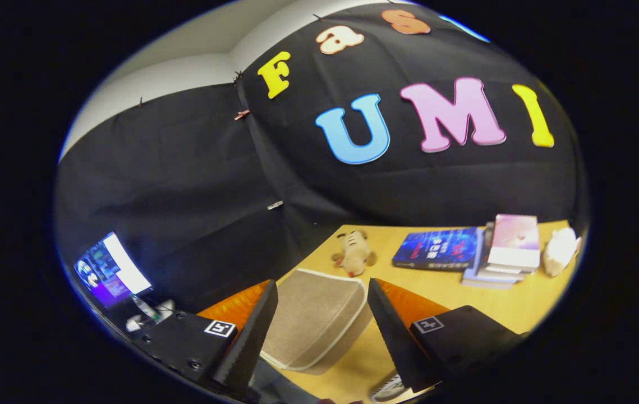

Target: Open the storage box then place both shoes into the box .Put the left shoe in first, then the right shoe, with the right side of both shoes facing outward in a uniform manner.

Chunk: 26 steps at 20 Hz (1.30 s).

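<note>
Fingers of my gripper stand spread wide, pinching nothing. Far left, off the tabletop, I see a lit screen. Between the two fingers, just ahead of them, sits the storage box, a beige fabric box with white piping, its lid down, near the tabletop's left edge. Beyond it lies a small plush toy at the far edge. Further right I see a blue book, then a stack of books, then a pale object I cannot identify. Below the right finger, part of a shoe peeks out.
</note>
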Each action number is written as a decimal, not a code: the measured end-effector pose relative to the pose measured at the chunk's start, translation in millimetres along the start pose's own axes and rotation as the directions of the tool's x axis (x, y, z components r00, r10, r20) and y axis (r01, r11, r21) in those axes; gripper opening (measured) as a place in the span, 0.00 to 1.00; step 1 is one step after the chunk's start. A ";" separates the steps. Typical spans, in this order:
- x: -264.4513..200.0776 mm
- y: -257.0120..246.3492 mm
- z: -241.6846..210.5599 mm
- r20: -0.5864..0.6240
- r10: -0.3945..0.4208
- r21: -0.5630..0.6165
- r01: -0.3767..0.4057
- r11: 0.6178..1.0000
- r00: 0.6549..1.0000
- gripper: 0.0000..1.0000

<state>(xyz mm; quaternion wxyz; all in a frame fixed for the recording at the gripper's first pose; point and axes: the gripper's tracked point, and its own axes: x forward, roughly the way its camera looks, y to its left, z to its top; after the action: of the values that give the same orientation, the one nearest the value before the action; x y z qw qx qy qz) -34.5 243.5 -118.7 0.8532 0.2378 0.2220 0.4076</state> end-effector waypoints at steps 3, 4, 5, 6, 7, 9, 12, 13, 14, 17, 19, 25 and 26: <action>22.5 1.8 -36.9 -0.116 0.136 0.214 -0.109 0.971 0.984 0.98; 29.3 -1.3 -50.3 -0.151 0.169 0.301 -0.118 0.946 0.974 0.98; 35.5 -4.8 -63.7 -0.184 0.199 0.382 -0.117 0.917 0.963 0.98; 42.6 -11.4 -75.6 -0.208 0.218 0.443 -0.107 0.890 0.953 0.98; 49.3 -21.4 -87.6 -0.227 0.234 0.482 -0.099 0.871 0.945 0.98; 67.4 -30.5 -106.4 -0.263 0.281 0.546 -0.098 0.832 0.923 0.98; 78.6 -44.6 -133.4 -0.292 0.360 0.649 -0.093 0.755 0.886 0.98; 83.7 -49.3 -142.4 -0.300 0.377 0.670 -0.088 0.737 0.876 0.98; 86.8 -50.6 -150.7 -0.306 0.397 0.684 -0.090 0.724 0.865 0.98; 91.9 -52.0 -164.6 -0.298 0.468 0.741 -0.108 0.663 0.832 0.98; 91.7 -51.7 -169.0 -0.274 0.516 0.790 -0.116 0.602 0.812 0.98; 92.1 -48.0 -164.4 -0.190 0.586 0.855 -0.161 0.493 0.788 0.87; 92.7 -45.9 -159.7 -0.169 0.596 0.862 -0.176 0.476 0.785 0.78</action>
<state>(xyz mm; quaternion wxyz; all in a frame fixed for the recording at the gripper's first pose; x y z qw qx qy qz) -46.0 328.2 -288.7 0.4515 0.5435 0.5106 0.4900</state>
